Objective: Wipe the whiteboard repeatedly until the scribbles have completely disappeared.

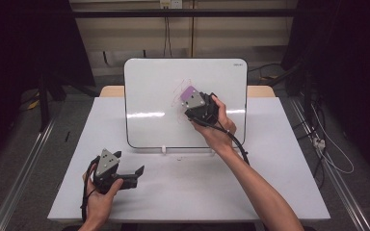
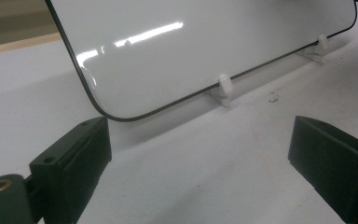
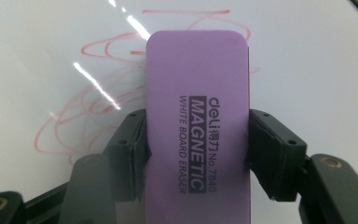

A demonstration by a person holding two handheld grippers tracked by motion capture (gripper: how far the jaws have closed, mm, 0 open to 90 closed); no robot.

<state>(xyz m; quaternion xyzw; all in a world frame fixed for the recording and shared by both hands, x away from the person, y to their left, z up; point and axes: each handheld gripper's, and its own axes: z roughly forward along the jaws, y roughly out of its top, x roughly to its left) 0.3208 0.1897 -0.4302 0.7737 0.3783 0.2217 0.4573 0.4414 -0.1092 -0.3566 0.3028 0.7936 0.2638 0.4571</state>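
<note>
A whiteboard (image 1: 149, 96) stands tilted on small white clips at the back of the table. Red scribbles (image 3: 74, 116) cover its middle part. My right gripper (image 1: 198, 107) is shut on a purple magnetic eraser (image 3: 198, 116), its jaws clamping the long sides. The eraser (image 1: 190, 93) is pressed flat on the board over the scribbles. My left gripper (image 1: 134, 174) rests low on the table at the front left, open with nothing between its jaws. In the left gripper view the board's lower corner (image 2: 107, 109) lies just ahead of the open jaws.
The white table (image 1: 279, 183) has free room in front of the board and to the right. White board clips (image 2: 223, 88) hold the bottom edge. Cables (image 1: 327, 149) lie on the floor to the right of the table.
</note>
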